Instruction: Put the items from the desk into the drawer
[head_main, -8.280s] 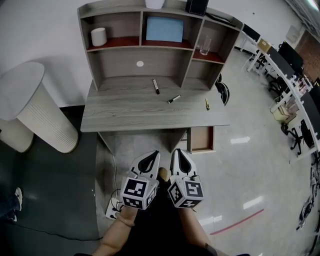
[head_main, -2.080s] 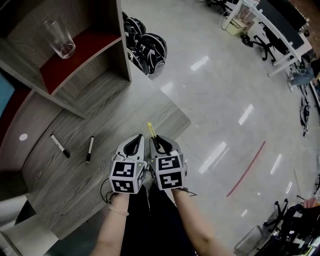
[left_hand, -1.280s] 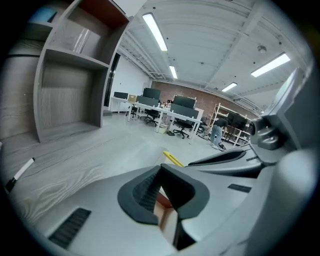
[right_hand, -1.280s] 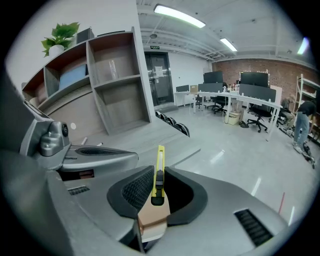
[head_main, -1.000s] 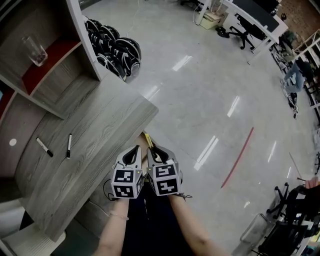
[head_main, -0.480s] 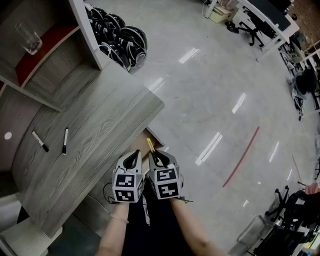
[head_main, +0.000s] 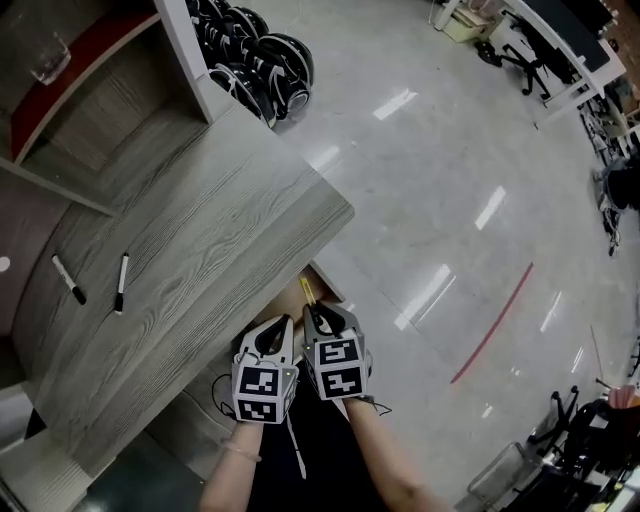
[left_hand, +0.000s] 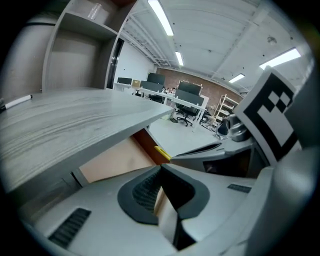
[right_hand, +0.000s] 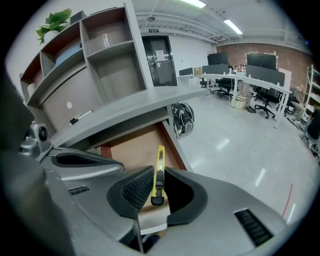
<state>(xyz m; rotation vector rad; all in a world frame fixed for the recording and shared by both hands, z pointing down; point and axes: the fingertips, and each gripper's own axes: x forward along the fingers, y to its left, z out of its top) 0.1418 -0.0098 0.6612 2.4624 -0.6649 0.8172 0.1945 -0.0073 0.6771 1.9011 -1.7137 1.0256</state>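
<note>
2 markers (head_main: 68, 280) (head_main: 120, 284) lie well apart from the grippers on the grey desk (head_main: 200, 240), at its left. Lower down, past the desk's edge, the left gripper (head_main: 284, 322) has its jaws pressed together with nothing between them. Just beside it, the right gripper (head_main: 313, 312) pinches a yellow utility knife (head_main: 307, 291) near its butt end, blade end pointing away. The open drawer (right_hand: 137, 147) under the desk shows behind the knife.
</note>
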